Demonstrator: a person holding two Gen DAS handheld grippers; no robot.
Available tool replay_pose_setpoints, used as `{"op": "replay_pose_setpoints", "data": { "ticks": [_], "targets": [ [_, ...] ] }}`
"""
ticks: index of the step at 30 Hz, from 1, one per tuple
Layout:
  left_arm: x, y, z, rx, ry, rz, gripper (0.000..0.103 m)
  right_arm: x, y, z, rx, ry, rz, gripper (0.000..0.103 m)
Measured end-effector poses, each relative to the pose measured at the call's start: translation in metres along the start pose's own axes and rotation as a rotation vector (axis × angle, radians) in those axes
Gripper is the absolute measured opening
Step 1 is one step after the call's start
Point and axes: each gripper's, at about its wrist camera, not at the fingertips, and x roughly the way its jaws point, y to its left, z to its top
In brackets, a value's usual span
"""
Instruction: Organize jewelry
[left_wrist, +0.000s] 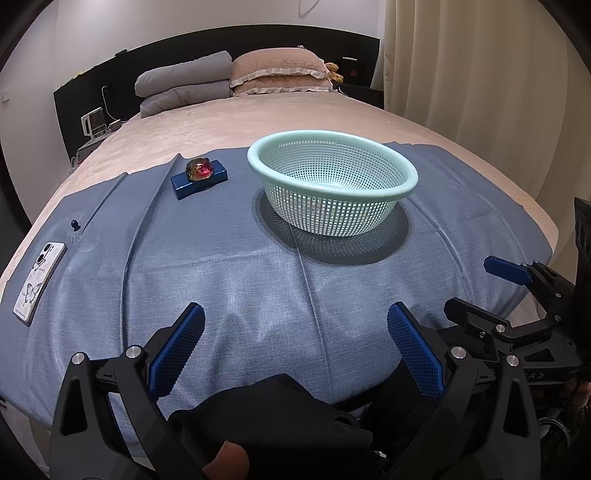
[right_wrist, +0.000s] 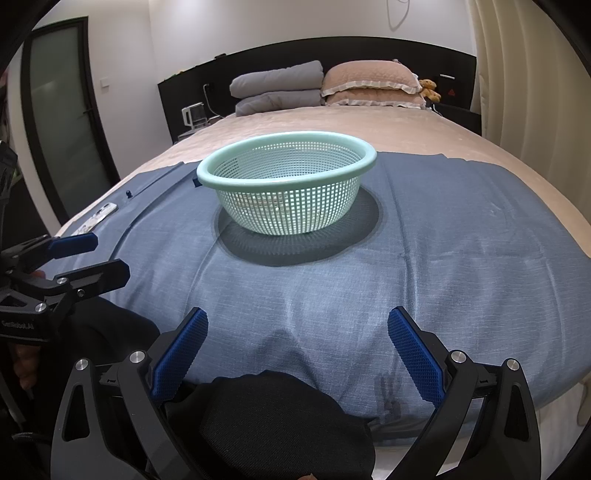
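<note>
While both tongs gape empty, left gripper (left_wrist: 293, 332) sits nearer | red jewel (left_wrist: 200, 169) lies ahead-left on blue box (left_wrist: 198, 179), left of basket (left_wrist: 404, 188) | right gripper (right_wrist: 297, 338) faces basket.

Matt woven blue cloth (left_wrist: 258, 280) over a soft, plush bedspread (left_wrist: 229, 125). Basket (left_wrist: 332, 173): smooth mint plastic, perforated mesh. The gem (left_wrist: 200, 169) glints glassy on a glossy blue block (left_wrist: 184, 184). Pads (right_wrist: 413, 354) look rough, knurled rubber.
</note>
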Motion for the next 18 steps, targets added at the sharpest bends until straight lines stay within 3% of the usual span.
{"op": "replay_pose_setpoints", "data": {
  "ticks": [18],
  "targets": [
    [-0.0030, -0.0036, -0.0009, 0.018, -0.015, 0.017, 0.097, 0.0008, 0.0007, -0.0003, 0.001, 0.000, 0.002, 0.094]
  ]
}}
